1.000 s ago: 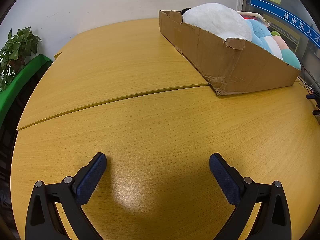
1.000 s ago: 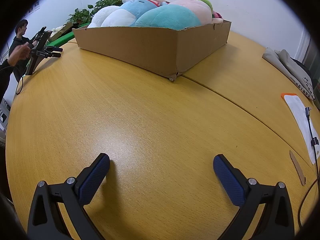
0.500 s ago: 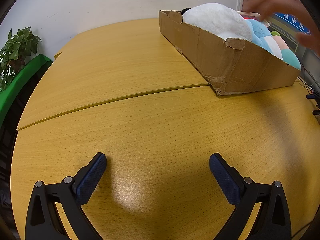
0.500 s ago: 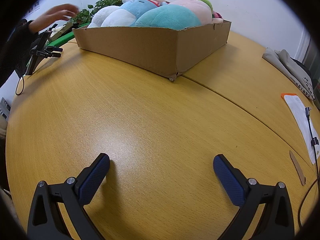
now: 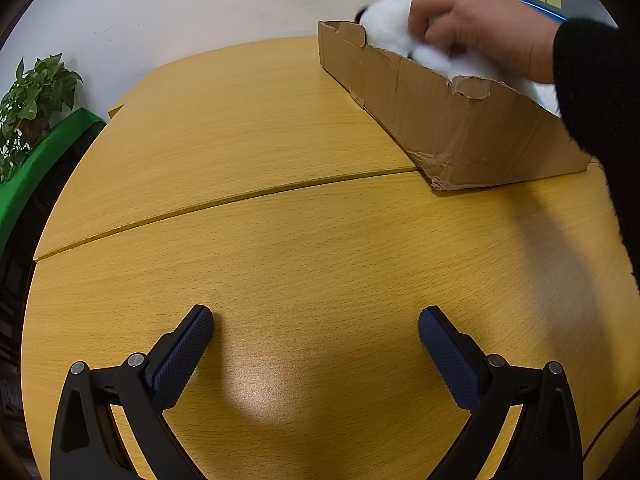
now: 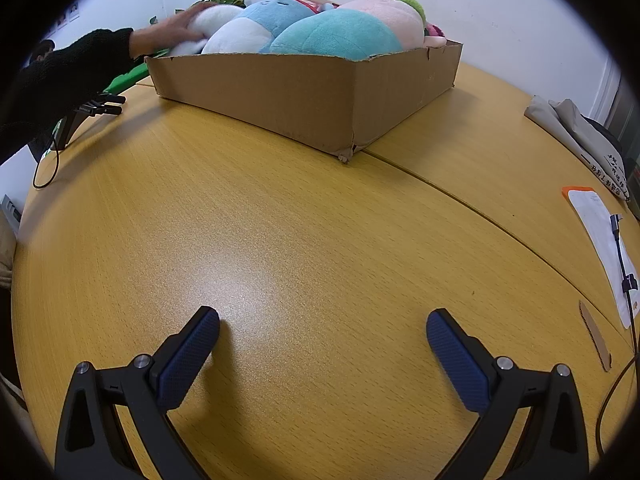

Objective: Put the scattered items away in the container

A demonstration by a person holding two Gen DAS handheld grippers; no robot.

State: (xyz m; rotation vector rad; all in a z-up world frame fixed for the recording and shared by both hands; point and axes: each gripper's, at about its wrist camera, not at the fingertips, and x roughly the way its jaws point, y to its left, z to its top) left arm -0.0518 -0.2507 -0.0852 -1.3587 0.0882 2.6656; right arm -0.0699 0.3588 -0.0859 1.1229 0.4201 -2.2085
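Left wrist view, cardboard box (image 5: 448,120) far beyond spread left gripper (image 5: 316,330), upper right

blurred hand (image 5: 476,20) over white plush (image 5: 394,26), box (image 5: 460,128) interior hidden

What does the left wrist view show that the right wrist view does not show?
Only the left wrist view shows the open left gripper from behind. Only the right wrist view shows the open right gripper, the blue plush, the teal plush, the pink plush, a folded cloth and a white paper. Both show the cardboard box, a bare hand on the white plush, and a plant.
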